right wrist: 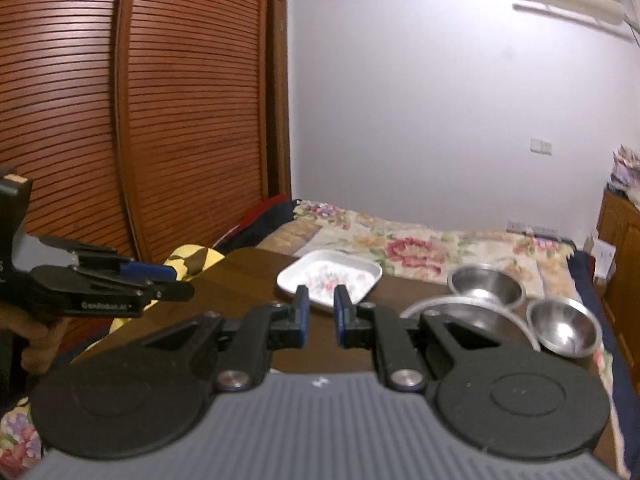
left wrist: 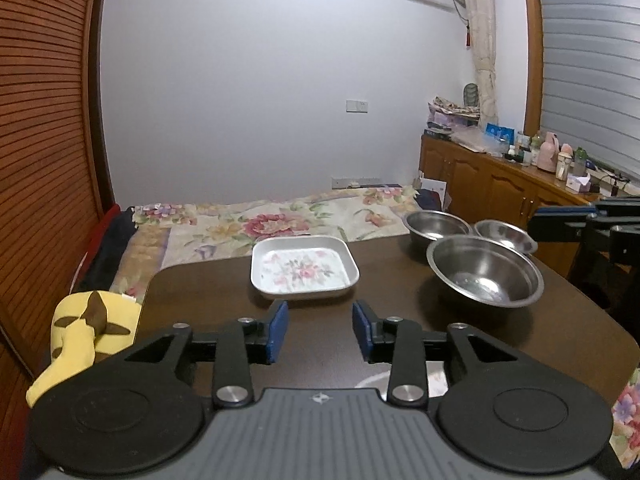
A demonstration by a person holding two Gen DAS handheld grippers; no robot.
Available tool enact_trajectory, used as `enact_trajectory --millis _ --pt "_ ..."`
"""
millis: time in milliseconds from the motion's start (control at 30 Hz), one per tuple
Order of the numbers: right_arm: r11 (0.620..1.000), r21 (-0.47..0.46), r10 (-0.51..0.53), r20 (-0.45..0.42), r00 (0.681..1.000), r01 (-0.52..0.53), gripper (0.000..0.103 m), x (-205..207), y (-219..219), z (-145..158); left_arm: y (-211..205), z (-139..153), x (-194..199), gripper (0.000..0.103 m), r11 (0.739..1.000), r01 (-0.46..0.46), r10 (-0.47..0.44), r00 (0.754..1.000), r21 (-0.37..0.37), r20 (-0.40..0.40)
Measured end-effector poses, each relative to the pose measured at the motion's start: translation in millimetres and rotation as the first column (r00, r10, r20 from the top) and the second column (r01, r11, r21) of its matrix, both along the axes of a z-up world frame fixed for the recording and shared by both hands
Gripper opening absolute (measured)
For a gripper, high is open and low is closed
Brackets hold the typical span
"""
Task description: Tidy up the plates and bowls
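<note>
In the left wrist view, the left gripper (left wrist: pixel 320 330) hangs low in the centre of the frame, its blue pads (left wrist: pixel 279 332) parted with only bare brown table (left wrist: pixel 192 300) between them, holding nothing. Just above them sits a white floral tray (left wrist: pixel 304 273), and three steel bowls (left wrist: pixel 485 271) cluster at centre right. In the right wrist view, the right gripper (right wrist: pixel 321 314) shows a narrow gap at centre frame, gripping nothing, the tray beyond its tips.
</note>
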State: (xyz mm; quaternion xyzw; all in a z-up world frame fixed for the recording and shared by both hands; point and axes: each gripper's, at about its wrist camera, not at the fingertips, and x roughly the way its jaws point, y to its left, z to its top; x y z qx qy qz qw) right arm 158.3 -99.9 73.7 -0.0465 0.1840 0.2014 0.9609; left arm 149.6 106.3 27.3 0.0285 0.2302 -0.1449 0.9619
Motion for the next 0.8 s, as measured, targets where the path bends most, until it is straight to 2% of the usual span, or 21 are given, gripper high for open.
enact_trajectory --millis 67,333,400,467,600,800 --pt "1.0 -0.011 0.016 0.006 1.0 -0.016 0.015 8 3 5 1 2 10 0.046 1.0 -0.006 0.006 1.0 0.007 -0.004" --pt "0.996 -0.053 0.069 -0.024 0.997 -0.071 0.015 48 9 13 3 4 56 0.046 1.0 -0.021 0.021 0.999 0.007 -0.034" --pt "0.995 -0.063 0.077 -0.048 0.996 -0.08 0.019 64 11 9 5 2 71 0.046 1.0 -0.026 0.026 0.999 0.005 -0.044" --pt "0.993 -0.078 0.078 -0.073 0.994 -0.084 0.033 82 14 1 6 -2 87 0.046 1.0 -0.024 0.025 0.998 0.004 -0.054" --pt "0.99 -0.105 0.075 -0.151 0.986 -0.091 0.033 121 17 -19 7 -13 120 0.047 1.0 -0.024 0.025 0.997 0.009 -0.074" --pt "0.989 -0.098 0.08 -0.267 0.96 -0.11 0.033 171 23 -41 9 -33 165 0.046 0.999 -0.017 0.02 0.993 0.027 -0.115"
